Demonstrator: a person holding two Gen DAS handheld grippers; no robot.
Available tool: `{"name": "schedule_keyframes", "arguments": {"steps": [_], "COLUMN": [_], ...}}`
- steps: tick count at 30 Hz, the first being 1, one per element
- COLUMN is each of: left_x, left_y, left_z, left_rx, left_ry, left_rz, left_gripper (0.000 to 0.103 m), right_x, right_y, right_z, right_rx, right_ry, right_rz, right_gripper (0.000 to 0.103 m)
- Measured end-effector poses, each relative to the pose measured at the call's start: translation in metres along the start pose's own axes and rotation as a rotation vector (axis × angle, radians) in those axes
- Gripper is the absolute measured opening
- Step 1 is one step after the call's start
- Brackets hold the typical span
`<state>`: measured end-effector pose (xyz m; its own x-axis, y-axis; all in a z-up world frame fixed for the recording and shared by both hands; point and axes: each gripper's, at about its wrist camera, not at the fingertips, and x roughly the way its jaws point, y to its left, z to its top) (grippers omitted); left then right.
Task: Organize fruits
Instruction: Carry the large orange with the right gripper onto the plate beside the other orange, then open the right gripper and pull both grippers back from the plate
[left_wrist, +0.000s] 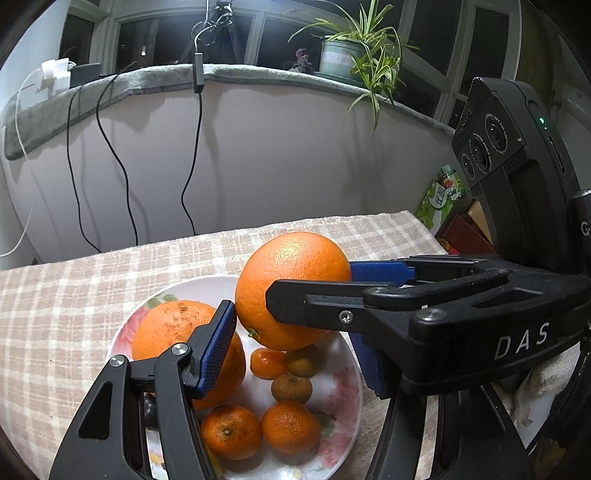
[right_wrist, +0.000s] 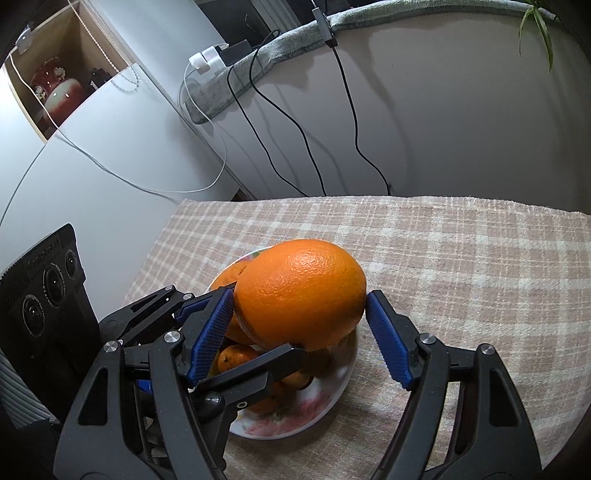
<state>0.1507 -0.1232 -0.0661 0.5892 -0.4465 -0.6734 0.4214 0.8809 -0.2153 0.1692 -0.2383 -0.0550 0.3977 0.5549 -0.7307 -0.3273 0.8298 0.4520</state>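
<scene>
Both claws gripped one large orange above the plate.

Left claw (left_wrist: 291, 328) and right claw (right_wrist: 299, 328) each had blue pads pressed to opposite flanks of the same large orange (right_wrist: 301, 293), which hung over the flowered plate (left_wrist: 345, 398) on the checked surface (right_wrist: 461, 251). On the plate lay a second big orange (left_wrist: 173, 328) and several small mandarins (left_wrist: 291, 426), with a gap at the near right rim. The step looked like setting the held fruit down among the others. Next it would need lowering onto the plate beside the second orange, clear of the mandarins, before either claw let go, since a round fruit could roll off the shallow rim.
</scene>
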Motion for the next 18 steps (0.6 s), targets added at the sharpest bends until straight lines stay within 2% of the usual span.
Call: {"name": "schedule_keyframes", "arguments": {"steps": [6, 18], "left_x": [0.003, -0.0007], "left_y": [-0.0005, -0.0011], "left_z": [-0.0011, -0.0048], "left_rx": [0.012, 0.019], "left_ry": [0.006, 0.001], "left_rz": [0.009, 0.02], "left_gripper": [0.061, 0.061], "right_x": [0.0063, -0.0018], "right_y": [0.0005, 0.0062], "right_z": [-0.0015, 0.0051], "right_rx": [-0.004, -0.027], "right_ry": [0.021, 0.0], "right_rz": [-0.02, -0.009], "right_gripper": [0.077, 0.077]}}
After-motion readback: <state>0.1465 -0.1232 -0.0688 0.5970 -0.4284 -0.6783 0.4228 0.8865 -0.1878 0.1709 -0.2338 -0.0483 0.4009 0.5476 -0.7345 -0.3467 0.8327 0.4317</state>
